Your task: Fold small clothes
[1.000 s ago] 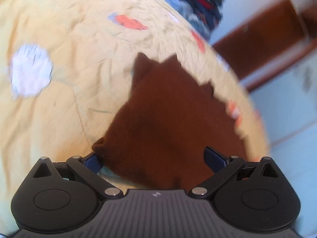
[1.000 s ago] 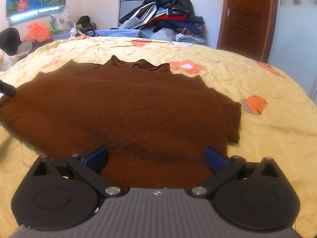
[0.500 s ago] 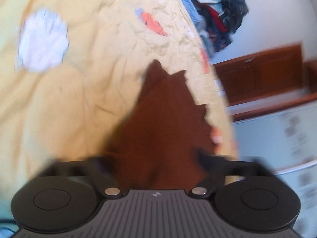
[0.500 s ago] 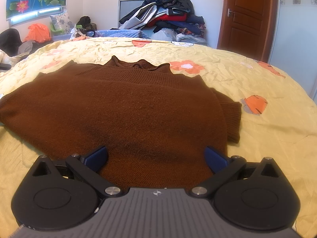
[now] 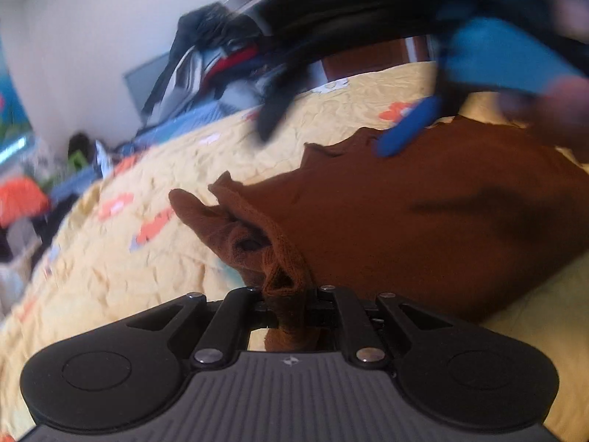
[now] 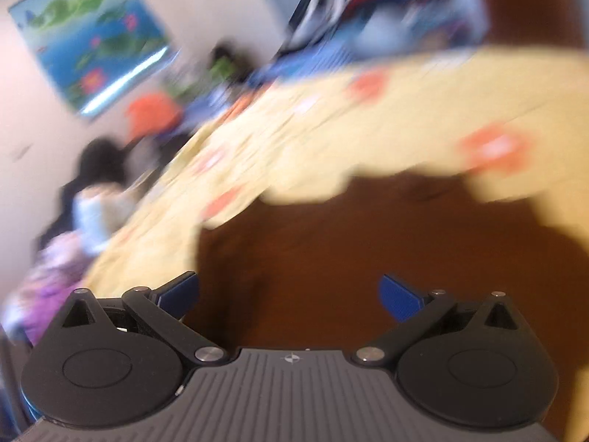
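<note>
Left gripper (image 5: 285, 304) pinches sweater (image 5: 423, 228) cuff at frame bottom, right gripper (image 6: 289, 294) spread; next, carry sleeve across body.

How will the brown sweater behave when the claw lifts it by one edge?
Probably floppy: the brown sweater bunches into folds where the left claw, whose jaws have just been closing, pinches it. Likely drapes and drags rather than lifting flat. The knit looks unlikely to slip.

home bedroom: bed w/ yellow floral bedspread (image 5: 154, 269), clothes pile (image 5: 217, 55), wall poster (image 6: 92, 37)
</note>
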